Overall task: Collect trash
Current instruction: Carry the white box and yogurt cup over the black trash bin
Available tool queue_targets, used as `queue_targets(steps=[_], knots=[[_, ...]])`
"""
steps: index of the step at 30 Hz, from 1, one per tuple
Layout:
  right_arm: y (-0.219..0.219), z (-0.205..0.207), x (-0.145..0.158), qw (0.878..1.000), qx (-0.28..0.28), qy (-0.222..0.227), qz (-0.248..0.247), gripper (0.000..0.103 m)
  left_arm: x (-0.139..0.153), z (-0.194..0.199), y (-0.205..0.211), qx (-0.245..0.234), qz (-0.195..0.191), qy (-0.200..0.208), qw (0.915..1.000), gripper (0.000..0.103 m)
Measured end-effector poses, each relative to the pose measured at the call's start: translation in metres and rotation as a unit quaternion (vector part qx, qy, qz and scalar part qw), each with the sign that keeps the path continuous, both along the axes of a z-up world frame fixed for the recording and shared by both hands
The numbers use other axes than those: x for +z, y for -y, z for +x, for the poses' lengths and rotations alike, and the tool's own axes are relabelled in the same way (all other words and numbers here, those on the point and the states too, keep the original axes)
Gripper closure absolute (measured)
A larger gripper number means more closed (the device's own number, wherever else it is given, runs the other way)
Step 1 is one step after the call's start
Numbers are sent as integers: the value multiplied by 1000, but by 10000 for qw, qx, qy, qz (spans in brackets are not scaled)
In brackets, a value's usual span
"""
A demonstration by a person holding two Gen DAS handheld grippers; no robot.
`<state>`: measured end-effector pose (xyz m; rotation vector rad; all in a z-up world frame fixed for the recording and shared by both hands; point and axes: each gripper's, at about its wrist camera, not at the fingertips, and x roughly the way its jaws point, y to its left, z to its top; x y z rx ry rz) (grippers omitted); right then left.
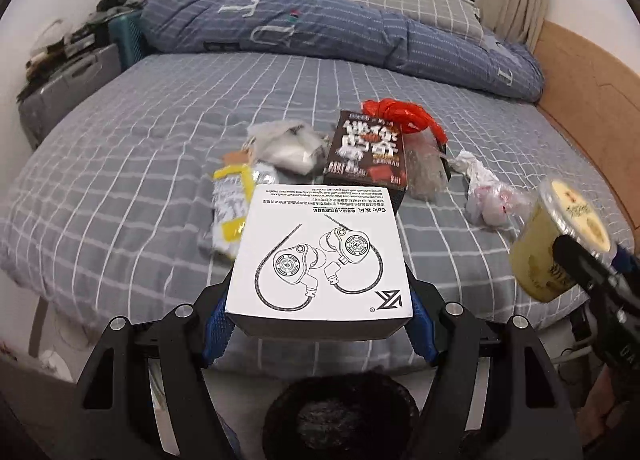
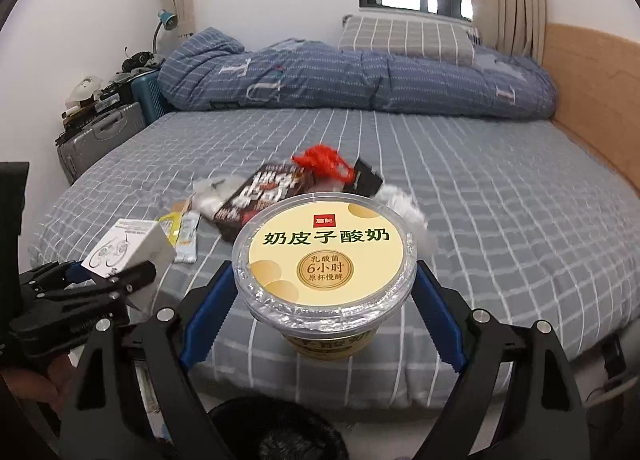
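Left gripper [image 1: 320,300]: shut tight on a white box [image 1: 320,256] with earphones drawn on top, blue pads pressing both sides, box lifted off the bed [image 1: 120,164].

Right gripper [image 2: 324,300]: squeezing a round yogurt tub [image 2: 325,260] by its sides, lid facing up, tub also up in the air over the near edge of the bed.

Straight below both, at 6 o'clock: a dark round bin [image 1: 340,416] on the floor, looking like the place for the trash. Neither thing dropped in yet, so two pieces picked up but not put away.

Farther out on the bed, at 12 o'clock from the white box in the left view: a dark box [image 1: 366,152] with big letters, with a red plastic bag [image 1: 404,116] just behind it. At 11 o'clock: a yellow wrapper [image 1: 232,208] and a clear bag [image 1: 288,144] with something white inside. At 2 o'clock: crumpled paper [image 1: 484,196] in clear plastic.

So, probably an early stage: most of the pile still waiting on the bed. Next job, most likely: letting go of the box and the tub over the bin, then back for the rest, piece by piece.

At the far end of the bed: a blue blanket [image 1: 320,32] and a pillow [image 1: 416,4], not trash.
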<state>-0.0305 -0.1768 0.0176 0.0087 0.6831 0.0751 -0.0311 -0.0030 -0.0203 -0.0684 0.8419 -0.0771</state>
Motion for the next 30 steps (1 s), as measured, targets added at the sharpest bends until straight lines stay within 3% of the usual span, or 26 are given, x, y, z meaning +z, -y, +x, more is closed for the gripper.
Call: queue_targets(steps=[17,30], knots=[[-22,-55,-41,9981,90,-602,32,20,-54,-79,-27,167,139,-605,9979,34],[-30,-77,-88,9913,65,-1311,-53,20,-91,-111,-45,316,208,-987,9944,34]])
